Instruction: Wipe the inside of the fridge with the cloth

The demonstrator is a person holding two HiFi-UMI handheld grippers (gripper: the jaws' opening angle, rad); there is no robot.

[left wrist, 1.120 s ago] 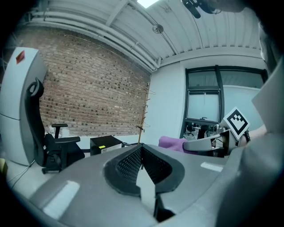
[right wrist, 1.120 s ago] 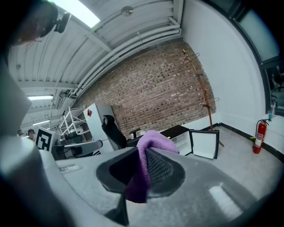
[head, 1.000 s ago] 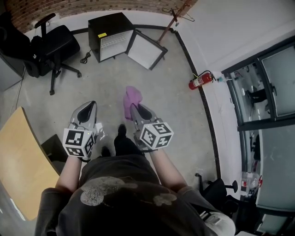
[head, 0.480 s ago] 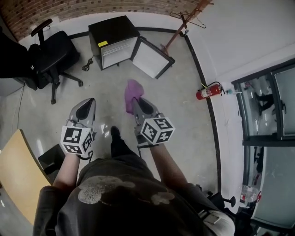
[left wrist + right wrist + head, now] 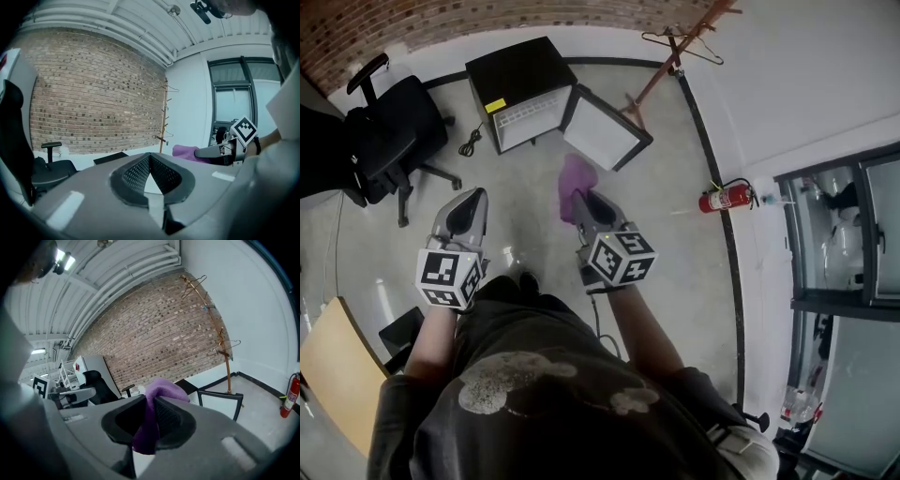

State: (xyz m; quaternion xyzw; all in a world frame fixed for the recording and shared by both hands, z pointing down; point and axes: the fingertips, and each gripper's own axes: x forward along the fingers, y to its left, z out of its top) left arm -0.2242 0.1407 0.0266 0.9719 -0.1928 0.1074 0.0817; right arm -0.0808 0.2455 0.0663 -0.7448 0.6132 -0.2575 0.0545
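With the purple cloth (image 5: 576, 178) pinched in the right hand-held gripper (image 5: 579, 199) and the left hand-held gripper (image 5: 474, 195) pressed together on nothing, approach the black mini fridge (image 5: 517, 70) standing on the floor (image 5: 661, 220) ahead, enter past its open door (image 5: 605, 127), and keep the pinch firm

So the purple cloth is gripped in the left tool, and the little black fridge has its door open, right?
Not quite. The purple cloth is gripped in the right tool, not the left, as the right gripper view shows. The black fridge does have its door open.
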